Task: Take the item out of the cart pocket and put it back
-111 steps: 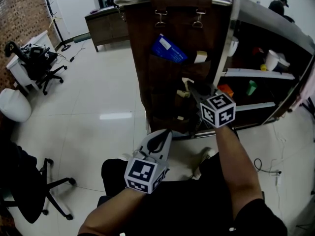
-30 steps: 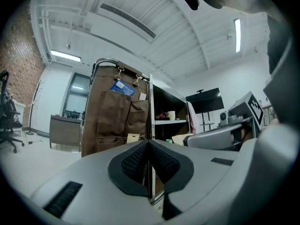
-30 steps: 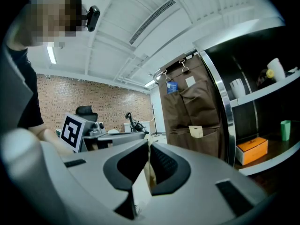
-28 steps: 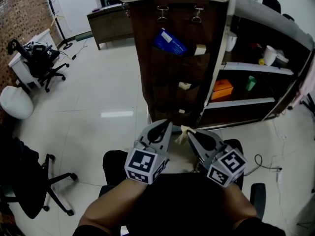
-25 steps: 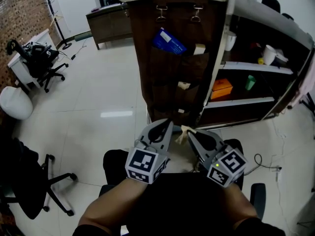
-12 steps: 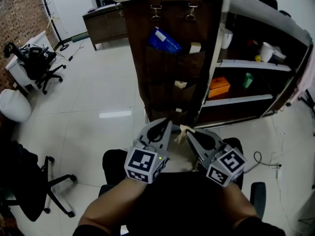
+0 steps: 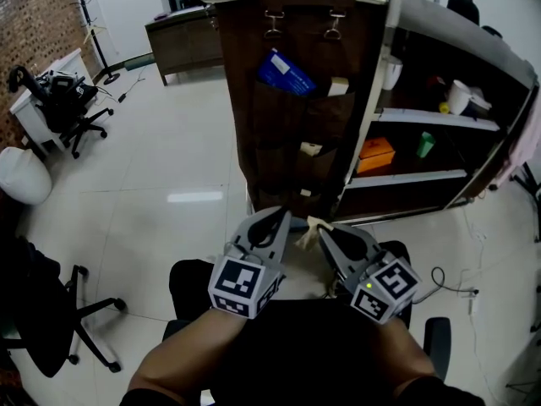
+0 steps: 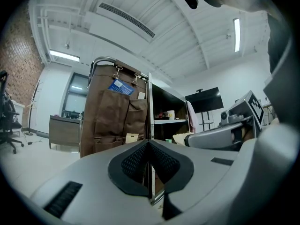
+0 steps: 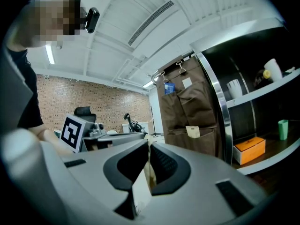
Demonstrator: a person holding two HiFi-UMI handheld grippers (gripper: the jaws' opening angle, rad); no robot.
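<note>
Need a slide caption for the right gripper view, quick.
Right gripper, jaws shut on a thin cream packet, facing the brown pocket organizer hanging on the cart.

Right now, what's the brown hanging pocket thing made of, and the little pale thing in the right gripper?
The brown pocket organizer looks like matte cloth or soft faux leather: it hangs from clips and sags in folds. The pale item pinched in the right gripper looks like thin paper or card, flat with a zigzag edge.
</note>
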